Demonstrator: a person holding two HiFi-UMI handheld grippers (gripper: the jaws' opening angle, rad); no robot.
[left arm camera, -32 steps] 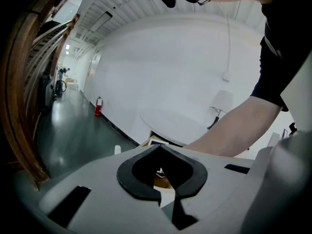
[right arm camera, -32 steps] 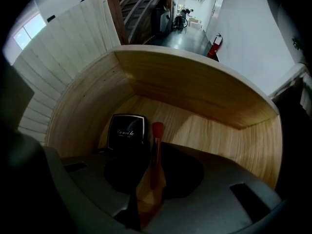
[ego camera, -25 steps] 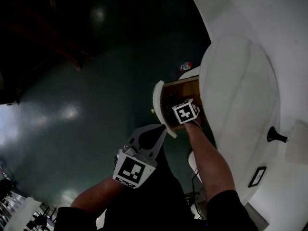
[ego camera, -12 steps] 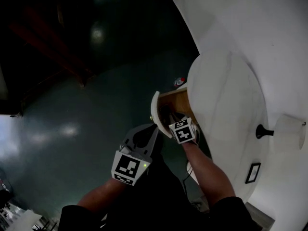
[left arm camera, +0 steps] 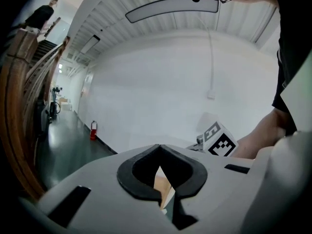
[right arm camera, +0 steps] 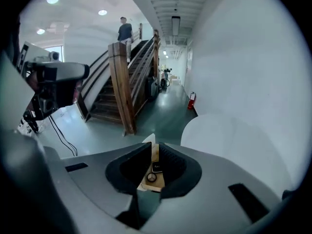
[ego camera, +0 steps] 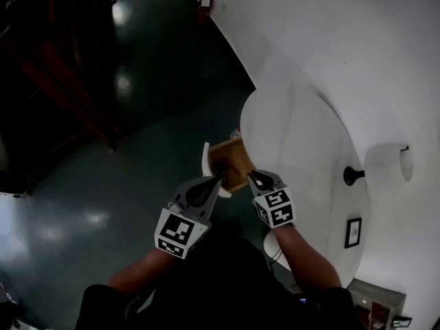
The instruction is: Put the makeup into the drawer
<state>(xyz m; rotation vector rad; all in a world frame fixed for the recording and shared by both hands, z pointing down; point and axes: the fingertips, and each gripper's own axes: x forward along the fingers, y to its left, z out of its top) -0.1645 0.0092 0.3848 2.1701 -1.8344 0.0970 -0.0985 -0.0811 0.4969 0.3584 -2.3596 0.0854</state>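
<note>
the drawer (ego camera: 235, 162) is seen pulled open at the centre of the head view, at the left edge of the round white counter (ego camera: 302, 150). the right tongs (ego camera: 253, 176) are held at the drawer's lower right corner in that view, their jaws parted by a narrow slit, with nothing gripped. through that slit, in the right gripper view, the makeup (right arm camera: 152, 167) is seen lying on the drawer's wooden bottom: a dark compact with a small round piece just below it. the left tongs (ego camera: 218, 179) are held just left of the right ones, beside the drawer's white front; their tips are closed together on nothing. a red extinguisher (ego camera: 204, 0) is seen by the wall at the top of the frame.
</note>
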